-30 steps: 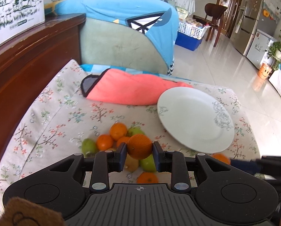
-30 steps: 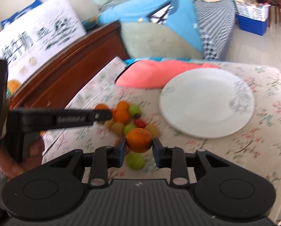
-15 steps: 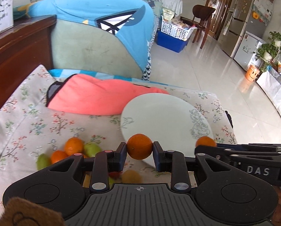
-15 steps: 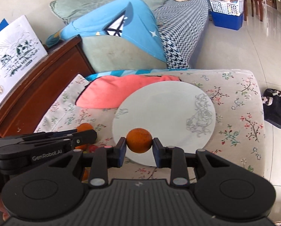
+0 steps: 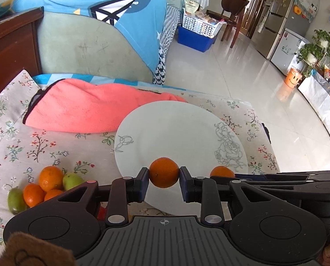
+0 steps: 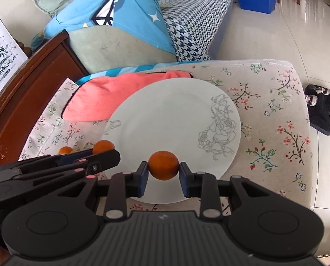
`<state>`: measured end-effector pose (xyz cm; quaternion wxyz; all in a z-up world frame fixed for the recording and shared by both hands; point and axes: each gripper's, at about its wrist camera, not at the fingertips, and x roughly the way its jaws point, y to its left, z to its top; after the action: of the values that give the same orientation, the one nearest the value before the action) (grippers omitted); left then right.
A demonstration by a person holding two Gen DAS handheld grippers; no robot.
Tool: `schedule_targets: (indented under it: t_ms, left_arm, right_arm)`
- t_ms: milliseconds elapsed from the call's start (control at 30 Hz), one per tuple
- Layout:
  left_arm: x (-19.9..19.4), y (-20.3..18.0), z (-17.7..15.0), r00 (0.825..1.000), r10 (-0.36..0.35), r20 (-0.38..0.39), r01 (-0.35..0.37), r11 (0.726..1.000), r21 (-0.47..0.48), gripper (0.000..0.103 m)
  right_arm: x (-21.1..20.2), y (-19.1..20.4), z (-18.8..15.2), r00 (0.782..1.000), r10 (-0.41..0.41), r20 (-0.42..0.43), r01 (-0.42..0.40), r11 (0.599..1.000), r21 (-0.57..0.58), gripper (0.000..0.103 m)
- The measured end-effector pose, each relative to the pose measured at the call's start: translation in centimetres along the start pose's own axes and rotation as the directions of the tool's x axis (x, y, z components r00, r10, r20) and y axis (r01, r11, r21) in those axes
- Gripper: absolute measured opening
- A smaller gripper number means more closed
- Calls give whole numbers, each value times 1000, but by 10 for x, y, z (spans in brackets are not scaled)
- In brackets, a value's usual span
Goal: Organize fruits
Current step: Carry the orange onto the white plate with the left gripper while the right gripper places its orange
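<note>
My left gripper (image 5: pixel 164 176) is shut on a small orange (image 5: pixel 164 173) and holds it over the near rim of the white plate (image 5: pixel 182 130). My right gripper (image 6: pixel 163 169) is shut on another small orange (image 6: pixel 163 165), also over the plate's near part (image 6: pixel 171 115). The right gripper's orange shows in the left wrist view (image 5: pixel 222 172); the left gripper's orange shows in the right wrist view (image 6: pixel 103 146). A pile of oranges and green fruits (image 5: pixel 45 186) lies on the floral cloth left of the plate. The plate holds no fruit.
A pink towel (image 5: pixel 92 106) lies behind the plate, touching its far rim. A wooden cabinet (image 6: pixel 21 102) bounds the left side. A sofa with a blue cloth (image 5: pixel 103 22) stands behind. Black slippers (image 6: pixel 322 108) sit on the floor at the right.
Both grippers have carried their oranges from above the fruit pile rightward and forward to above the plate's near rim. The fruit pile now sits to the left.
</note>
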<state>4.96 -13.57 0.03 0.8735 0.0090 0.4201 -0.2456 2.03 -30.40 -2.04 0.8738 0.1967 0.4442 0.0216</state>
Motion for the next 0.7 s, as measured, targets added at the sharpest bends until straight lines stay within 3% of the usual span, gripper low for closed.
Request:
schedule_targets:
  t_ms: [467,700]
  left_arm:
    - [14,-3,1,1000,-2,-16,2,1000,-10,29]
    - [2,-1,7,1000,2,14,-1,1000,-27,44]
  right_arm:
    - [9,-19,7,1000,31,2,-31,996,87,33]
    - [2,-24,14,998,65,24,-67,989,130,33]
